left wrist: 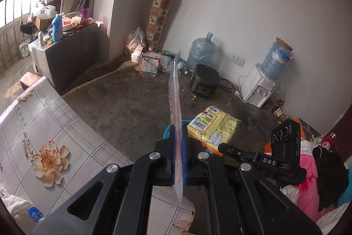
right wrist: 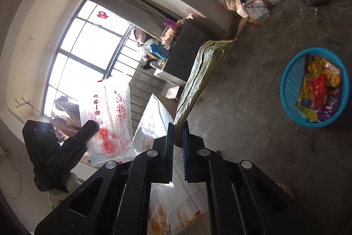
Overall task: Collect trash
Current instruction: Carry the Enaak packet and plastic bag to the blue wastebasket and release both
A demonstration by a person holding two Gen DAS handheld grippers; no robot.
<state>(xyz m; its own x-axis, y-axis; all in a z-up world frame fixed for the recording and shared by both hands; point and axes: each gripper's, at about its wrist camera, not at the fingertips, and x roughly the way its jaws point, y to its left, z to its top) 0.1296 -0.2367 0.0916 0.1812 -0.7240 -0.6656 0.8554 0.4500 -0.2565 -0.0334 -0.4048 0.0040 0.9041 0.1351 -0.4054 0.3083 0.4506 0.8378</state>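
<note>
My left gripper point(left wrist: 178, 124) is shut on a clear plastic wrapper with red print point(left wrist: 175, 91), held edge-on above the floor; the same wrapper shows in the right wrist view point(right wrist: 110, 116). My right gripper point(right wrist: 177, 124) pinches the lower corner of a yellow-green snack bag point(right wrist: 202, 76), jaws nearly closed; the bag also shows in the left wrist view point(left wrist: 212, 127). A blue basket point(right wrist: 292, 80) with several wrappers stands on the floor at right; its rim peeks out behind my left fingers point(left wrist: 167, 130).
A table with a flower-print cloth point(left wrist: 44, 131) lies at lower left. A rice cooker point(left wrist: 204, 80), water jugs point(left wrist: 202, 50), a dispenser point(left wrist: 257, 87) and scattered packets point(left wrist: 151, 65) line the far wall. Clothes point(left wrist: 312, 171) pile at right.
</note>
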